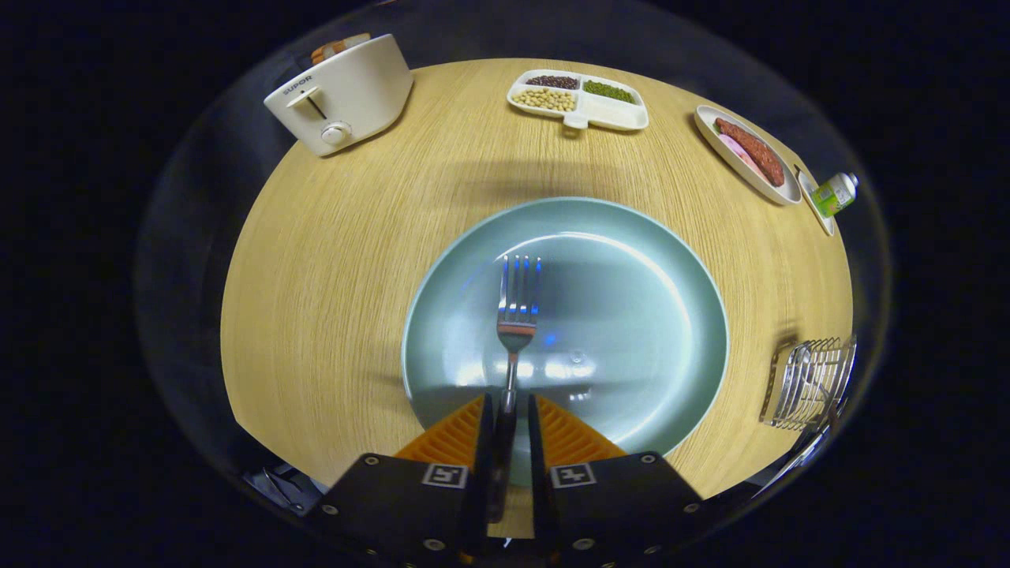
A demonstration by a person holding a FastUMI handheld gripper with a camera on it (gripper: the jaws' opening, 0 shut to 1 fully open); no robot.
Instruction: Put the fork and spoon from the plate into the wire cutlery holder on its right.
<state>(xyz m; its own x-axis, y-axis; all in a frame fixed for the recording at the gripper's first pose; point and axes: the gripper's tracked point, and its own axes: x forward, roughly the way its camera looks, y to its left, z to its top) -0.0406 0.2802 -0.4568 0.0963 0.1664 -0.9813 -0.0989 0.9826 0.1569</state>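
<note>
Gripper view: fisheye camera mounted on the gripper (505,410), looking forward along its two fingers (456,434), which enter at the bottom centre of the frame. It faces steeply down from close above onto the plate (631,315) at centre frame. The round wooden counter (331,260) curves away around it, with far items small along the upper edge and a wire cutlery holder (809,383) at lower right.

The tongs (506,410) are nearly closed, fingers (483,426) clamping a handle.
</note>
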